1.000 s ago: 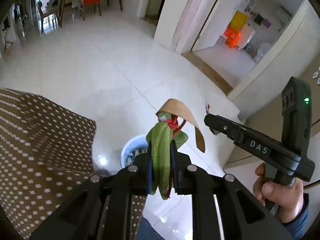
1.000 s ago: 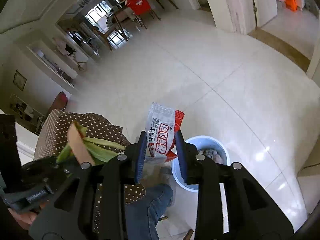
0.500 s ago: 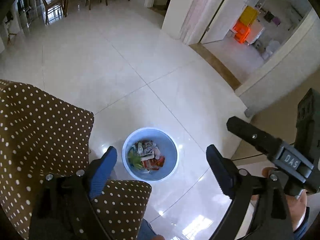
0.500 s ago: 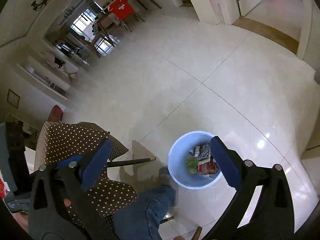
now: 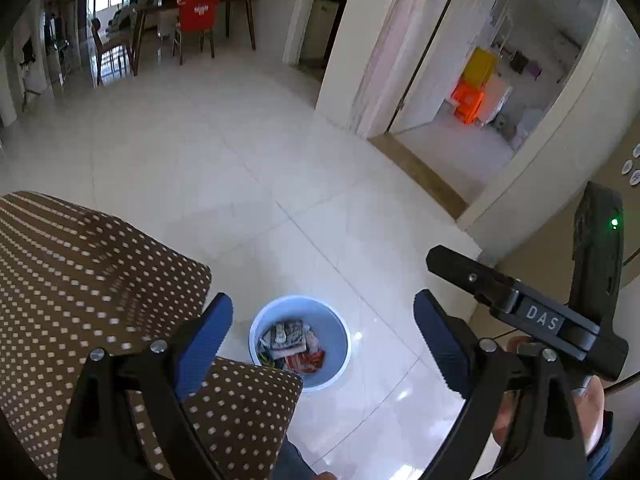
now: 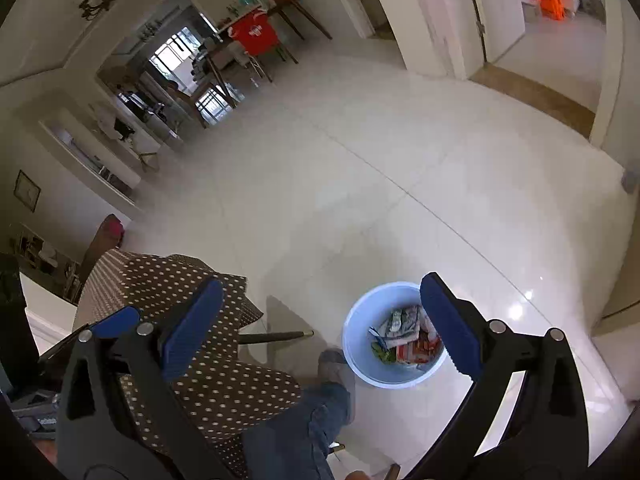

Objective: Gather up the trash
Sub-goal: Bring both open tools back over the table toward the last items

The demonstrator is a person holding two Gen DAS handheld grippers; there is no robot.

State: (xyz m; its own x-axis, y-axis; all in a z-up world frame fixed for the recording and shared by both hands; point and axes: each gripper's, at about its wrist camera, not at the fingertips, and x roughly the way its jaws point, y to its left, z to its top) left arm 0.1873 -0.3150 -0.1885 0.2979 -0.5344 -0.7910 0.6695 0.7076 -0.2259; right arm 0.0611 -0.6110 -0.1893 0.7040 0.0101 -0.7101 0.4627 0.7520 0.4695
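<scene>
Both grippers, left point(image 5: 323, 322) and right point(image 6: 319, 318), stood with jaws wide apart and held nothing above the blue bin point(image 6: 356, 354). Wrappers and green scraps point(image 6: 404, 340) lay inside it, so that load looked delivered; whether more litter remained elsewhere could not be told.

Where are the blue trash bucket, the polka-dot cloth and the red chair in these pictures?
Blue trash bucket point(image 5: 340, 330), left wrist view, on its inner wall at the right.
Polka-dot cloth point(image 5: 80, 280), left wrist view, on its broad top surface.
Red chair point(image 6: 254, 34), right wrist view, on its red backrest cover.
</scene>
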